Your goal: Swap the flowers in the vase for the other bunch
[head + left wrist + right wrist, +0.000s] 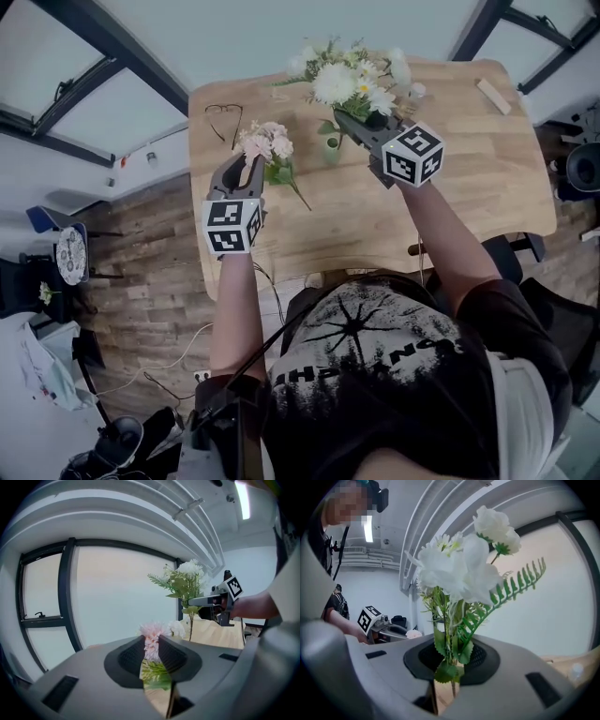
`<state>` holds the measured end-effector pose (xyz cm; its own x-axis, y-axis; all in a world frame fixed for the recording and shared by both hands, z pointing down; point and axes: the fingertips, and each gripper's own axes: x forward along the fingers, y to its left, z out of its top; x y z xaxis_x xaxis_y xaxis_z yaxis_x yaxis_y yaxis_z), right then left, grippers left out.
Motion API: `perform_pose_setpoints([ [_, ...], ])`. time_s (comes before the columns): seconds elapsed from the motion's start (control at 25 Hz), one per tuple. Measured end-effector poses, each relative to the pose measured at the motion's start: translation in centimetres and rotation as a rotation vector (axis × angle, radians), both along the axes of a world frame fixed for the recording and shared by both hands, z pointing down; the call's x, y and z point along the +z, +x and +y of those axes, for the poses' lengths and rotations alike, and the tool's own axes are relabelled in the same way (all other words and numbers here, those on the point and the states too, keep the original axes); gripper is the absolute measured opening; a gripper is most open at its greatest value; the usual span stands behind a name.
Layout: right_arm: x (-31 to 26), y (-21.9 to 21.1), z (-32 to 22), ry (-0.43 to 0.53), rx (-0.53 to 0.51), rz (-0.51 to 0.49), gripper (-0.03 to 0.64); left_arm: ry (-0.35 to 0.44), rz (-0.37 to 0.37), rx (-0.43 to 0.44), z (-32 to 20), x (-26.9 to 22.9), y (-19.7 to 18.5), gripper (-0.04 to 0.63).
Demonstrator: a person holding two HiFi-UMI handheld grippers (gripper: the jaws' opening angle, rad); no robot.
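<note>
Pink flowers (267,142) sit in my left gripper (248,171), white bunch (352,80) in my right gripper (354,127).
Nearest me, the left jaws are clenched on the pink stems, above the wooden surface (469,187). A bit farther, the right jaws squeeze the white bunch's stems and hold it upright. A small wood block (493,96) lies at the far corner.

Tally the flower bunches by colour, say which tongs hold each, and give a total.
Pink bunch: 1, gripped in the left tongs
White bunch: 1, gripped in the right tongs
Total: 2 bunches
</note>
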<state>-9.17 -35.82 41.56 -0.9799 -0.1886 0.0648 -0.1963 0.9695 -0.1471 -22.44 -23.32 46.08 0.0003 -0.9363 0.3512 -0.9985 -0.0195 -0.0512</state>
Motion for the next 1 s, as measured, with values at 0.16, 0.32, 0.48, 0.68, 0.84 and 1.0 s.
perform_pose_setpoints([
  [0.16,0.3,-1.2,-0.5,0.010,-0.016,0.003,0.066,-0.015,0.015,-0.012,0.3,0.8,-0.3,0.098],
  [0.32,1.3,-2.2,-0.8,0.017,-0.028,0.015,0.066,-0.037,0.015,-0.022,0.6,1.6,-0.7,0.098],
  [0.48,2.8,-3.1,-0.9,0.024,-0.046,0.045,0.066,-0.047,0.042,-0.036,0.5,2.4,-0.9,0.098],
  [0.68,4.3,-3.9,-1.3,0.023,-0.059,0.057,0.066,-0.050,0.082,-0.046,0.0,3.4,-0.9,0.098],
  [0.84,5.9,-4.1,-1.5,0.025,-0.059,0.058,0.066,-0.057,0.106,-0.053,0.1,4.5,-0.8,0.098],
  [1.0,7.8,-4.1,-1.4,0.002,-0.057,0.065,0.066,-0.071,0.138,-0.059,0.0,5.7,-0.9,0.098],
])
